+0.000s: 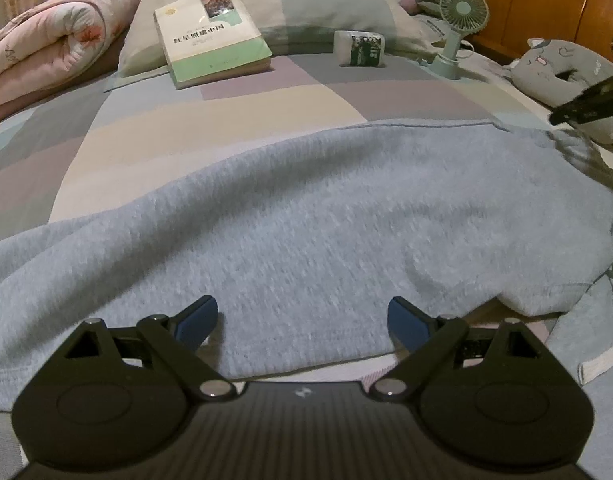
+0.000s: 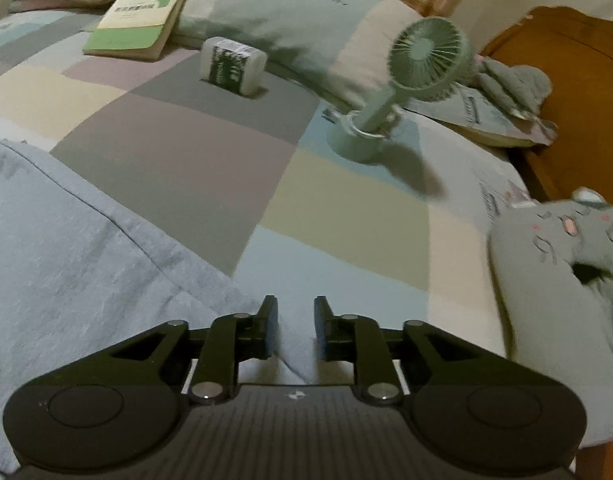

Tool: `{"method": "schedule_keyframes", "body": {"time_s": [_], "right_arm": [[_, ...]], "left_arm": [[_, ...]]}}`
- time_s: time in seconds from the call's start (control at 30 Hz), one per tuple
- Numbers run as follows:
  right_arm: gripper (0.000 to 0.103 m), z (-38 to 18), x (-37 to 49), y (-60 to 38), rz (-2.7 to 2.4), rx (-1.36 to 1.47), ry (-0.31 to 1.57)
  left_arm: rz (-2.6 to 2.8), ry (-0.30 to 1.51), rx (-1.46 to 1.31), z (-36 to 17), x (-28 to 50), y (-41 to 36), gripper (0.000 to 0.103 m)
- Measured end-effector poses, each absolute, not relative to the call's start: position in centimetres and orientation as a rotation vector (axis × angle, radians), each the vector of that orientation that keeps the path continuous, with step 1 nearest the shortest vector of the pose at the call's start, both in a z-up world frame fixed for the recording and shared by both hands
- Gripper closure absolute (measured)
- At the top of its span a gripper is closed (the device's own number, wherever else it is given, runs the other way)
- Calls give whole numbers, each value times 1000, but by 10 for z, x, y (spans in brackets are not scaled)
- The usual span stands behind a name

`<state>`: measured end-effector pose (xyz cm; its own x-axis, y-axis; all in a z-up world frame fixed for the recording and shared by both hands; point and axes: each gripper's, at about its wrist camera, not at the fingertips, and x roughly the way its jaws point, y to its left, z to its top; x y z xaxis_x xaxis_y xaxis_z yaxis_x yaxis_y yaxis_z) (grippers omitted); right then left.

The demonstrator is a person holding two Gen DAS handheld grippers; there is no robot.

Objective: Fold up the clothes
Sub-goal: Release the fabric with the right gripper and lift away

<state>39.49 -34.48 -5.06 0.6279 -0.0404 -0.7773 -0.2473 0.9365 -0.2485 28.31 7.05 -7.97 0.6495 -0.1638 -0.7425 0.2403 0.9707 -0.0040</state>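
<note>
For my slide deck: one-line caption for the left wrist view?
Open left gripper poised over a light blue garment spread on a patchwork bed.

This is a bedroom in a home. A bed (image 1: 234, 120) with a patchwork sheet of pastel squares fills both views, and an orange wooden headboard (image 1: 546, 4) rises behind it. A large pillow (image 1: 306, 4) lies against the headboard end, with a paperback book (image 1: 210, 36) leaning on it. Left of the pillow sits a rolled pink floral quilt (image 1: 46, 44). Right of the pillow stand a small green desk fan (image 2: 410, 80) and a wrapped tissue pack (image 2: 232, 66), and beyond the fan lies a grey cat-face cushion (image 2: 566, 264).
</note>
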Motion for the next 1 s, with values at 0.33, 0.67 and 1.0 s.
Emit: {"method": "schedule_keyframes", "body": {"time_s": [0.33,0.67,1.0], "right_arm": [[72,-68,373,-382,40,-152,993],[54,-80,397,-403,-118,-60,955],[36,-32,356,-310,137,-132,938]], "left_arm": [[-221,838,104,-81,285,70,11],[-229,838,99,-80,285,71,11],[-226,821,51,-68,282,84,11]]}}
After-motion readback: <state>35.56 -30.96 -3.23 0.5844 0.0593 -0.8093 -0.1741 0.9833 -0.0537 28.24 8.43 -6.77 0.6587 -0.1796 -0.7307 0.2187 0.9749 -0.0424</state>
